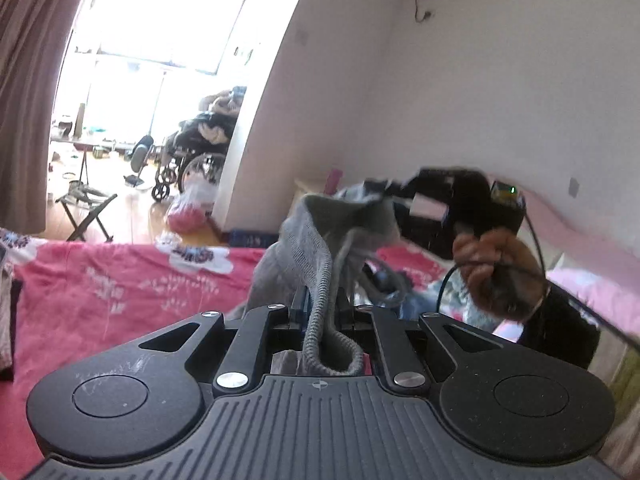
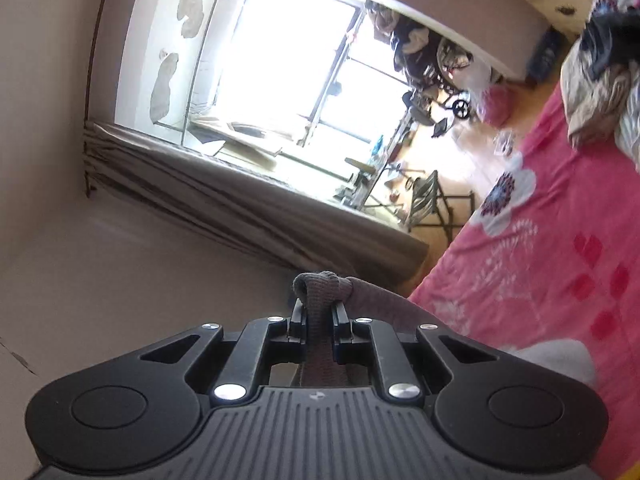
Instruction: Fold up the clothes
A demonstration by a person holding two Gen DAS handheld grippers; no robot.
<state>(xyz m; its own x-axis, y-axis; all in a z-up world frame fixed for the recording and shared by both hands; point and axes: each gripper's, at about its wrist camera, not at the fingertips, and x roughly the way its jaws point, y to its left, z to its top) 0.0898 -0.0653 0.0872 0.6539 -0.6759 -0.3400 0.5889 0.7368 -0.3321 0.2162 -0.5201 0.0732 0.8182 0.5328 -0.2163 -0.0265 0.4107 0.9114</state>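
The left wrist view showed what the right one did not: the right gripper (image 1: 390, 192) itself, held up in a person's hand (image 1: 498, 272) above the pink flowered bed (image 1: 120, 280), with a black cable hanging from it. The grey knitted garment (image 1: 320, 240) was stretched in the air between both tools. The left gripper (image 1: 320, 304) was clenched on its ribbed edge, and the cloth ran up from there to the right gripper. The right wrist view was strongly tilted, so the window (image 2: 280, 72) and curtain (image 2: 240, 208) lay slanted. There the fingers (image 2: 298, 320) were closed on a fold of the same garment. A pile of other clothes (image 2: 600, 80) lay on the bed, well apart.
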